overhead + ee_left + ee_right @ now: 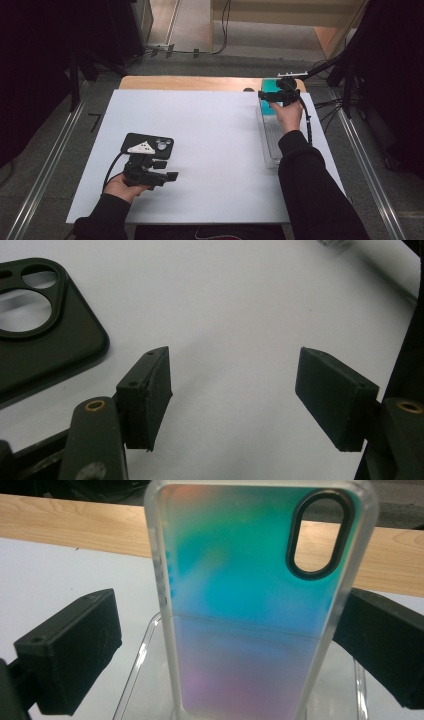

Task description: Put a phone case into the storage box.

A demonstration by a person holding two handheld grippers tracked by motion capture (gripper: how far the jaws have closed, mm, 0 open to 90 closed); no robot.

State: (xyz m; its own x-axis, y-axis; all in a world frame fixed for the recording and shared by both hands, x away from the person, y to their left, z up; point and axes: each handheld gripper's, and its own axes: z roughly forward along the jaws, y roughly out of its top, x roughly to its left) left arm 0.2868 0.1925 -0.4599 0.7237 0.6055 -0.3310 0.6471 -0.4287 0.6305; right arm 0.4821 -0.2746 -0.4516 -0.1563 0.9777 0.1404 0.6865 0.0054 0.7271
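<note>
Right claw (pixel 220 650) apart around iridescent case (pixel 250 610), perhaps touching one edge; left claw (pixel 240 400) apart.

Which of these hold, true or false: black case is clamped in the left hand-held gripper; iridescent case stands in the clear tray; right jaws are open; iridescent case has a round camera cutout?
1. The black matte phone case is clamped in the left hand-held gripper. False: the case lies flat on the white table top, off to the side of the open jaws.
2. The iridescent clear-edged phone case stands in the clear plastic tray. True.
3. The right hand-held gripper is open. True: there is a gap beside the case at the left pad.
4. Its camera cutout is round. False: it is an elongated oval.
</note>
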